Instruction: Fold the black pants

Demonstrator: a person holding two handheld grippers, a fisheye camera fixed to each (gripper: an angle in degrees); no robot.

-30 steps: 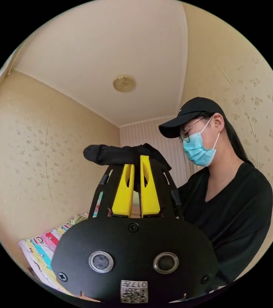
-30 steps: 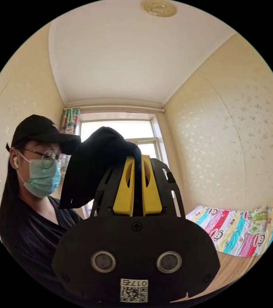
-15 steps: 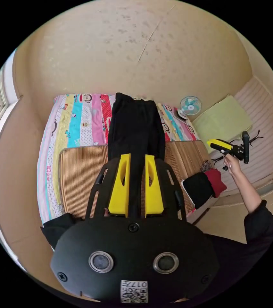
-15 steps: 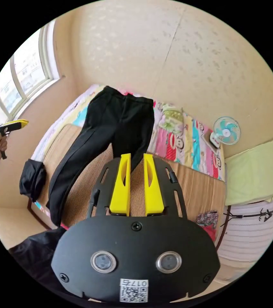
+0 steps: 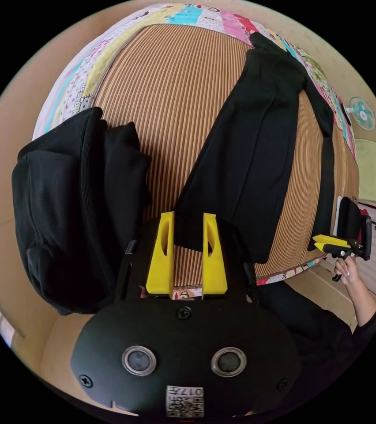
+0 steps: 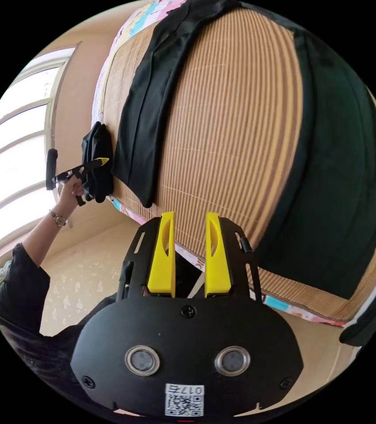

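black pants on striped mat, window

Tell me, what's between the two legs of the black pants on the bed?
Just bare striped bamboo mat. In the right gripper view, the two legs of the black pants lie spread apart, and nothing sits on the mat between them.

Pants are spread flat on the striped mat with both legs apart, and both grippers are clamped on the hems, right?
Not clamped. Both grippers are open and hold nothing: the left gripper and right gripper hover near the mat edge in their own views. The black pants do lie spread, legs apart.
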